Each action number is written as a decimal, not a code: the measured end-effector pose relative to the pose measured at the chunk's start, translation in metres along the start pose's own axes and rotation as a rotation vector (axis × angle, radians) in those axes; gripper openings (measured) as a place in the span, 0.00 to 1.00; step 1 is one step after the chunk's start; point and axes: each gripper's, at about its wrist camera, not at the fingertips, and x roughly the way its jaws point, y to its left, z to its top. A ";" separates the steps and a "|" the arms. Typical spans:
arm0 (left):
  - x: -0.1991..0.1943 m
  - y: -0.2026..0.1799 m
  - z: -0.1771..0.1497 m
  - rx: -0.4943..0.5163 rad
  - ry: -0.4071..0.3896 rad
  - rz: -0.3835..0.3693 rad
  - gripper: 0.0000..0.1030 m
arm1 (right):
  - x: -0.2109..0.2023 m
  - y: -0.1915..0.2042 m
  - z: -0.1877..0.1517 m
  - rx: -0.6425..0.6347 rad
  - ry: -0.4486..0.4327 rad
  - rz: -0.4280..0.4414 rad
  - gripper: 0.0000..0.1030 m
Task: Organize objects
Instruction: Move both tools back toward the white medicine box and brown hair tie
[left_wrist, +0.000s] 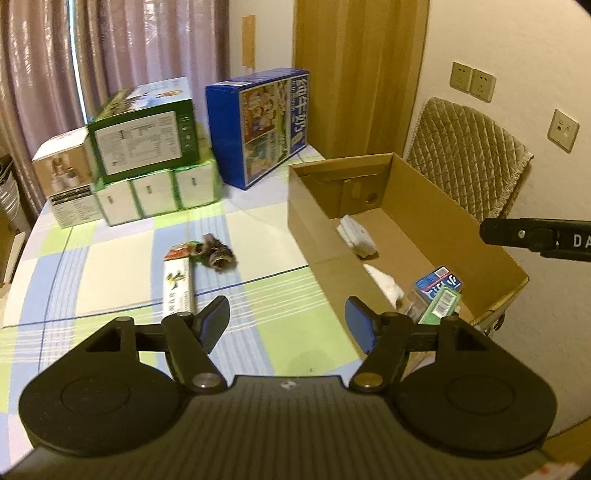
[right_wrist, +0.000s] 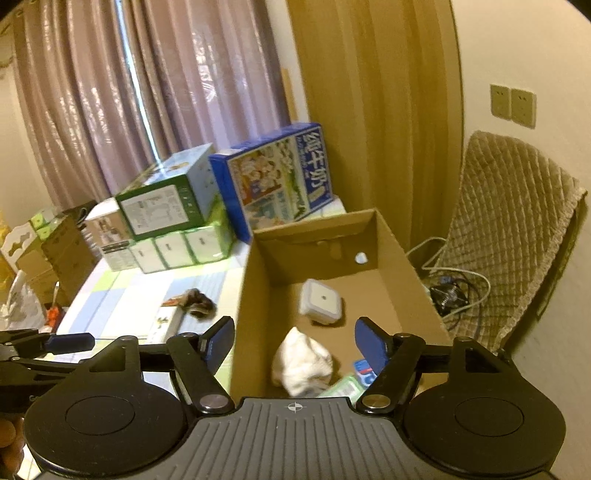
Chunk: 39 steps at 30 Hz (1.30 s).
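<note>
Checked tablecloth (left_wrist: 110, 258) | blue carton (left_wrist: 258, 125) reads 纯牛奶 | left tool (left_wrist: 288, 321) released | right tool (right_wrist: 295, 343) released

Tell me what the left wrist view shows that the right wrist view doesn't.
Left wrist only: the square wall socket below the twin outlets, and the whole long white packet on the tablecloth.

Right wrist only: cables and a small fan on the floor by the chair, plus cartons left of the table.

Both: the open cardboard box holding a white container and white cloth, the dark bundle, and both grippers open.
</note>
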 end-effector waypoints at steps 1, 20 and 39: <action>-0.004 0.003 -0.001 -0.001 0.000 0.004 0.65 | -0.002 0.005 -0.001 -0.008 -0.004 0.002 0.70; -0.053 0.088 -0.036 -0.094 -0.016 0.131 0.78 | -0.012 0.081 -0.024 -0.070 -0.015 0.110 0.85; -0.014 0.165 -0.065 -0.166 0.040 0.208 0.89 | 0.061 0.145 -0.057 -0.138 0.028 0.183 0.87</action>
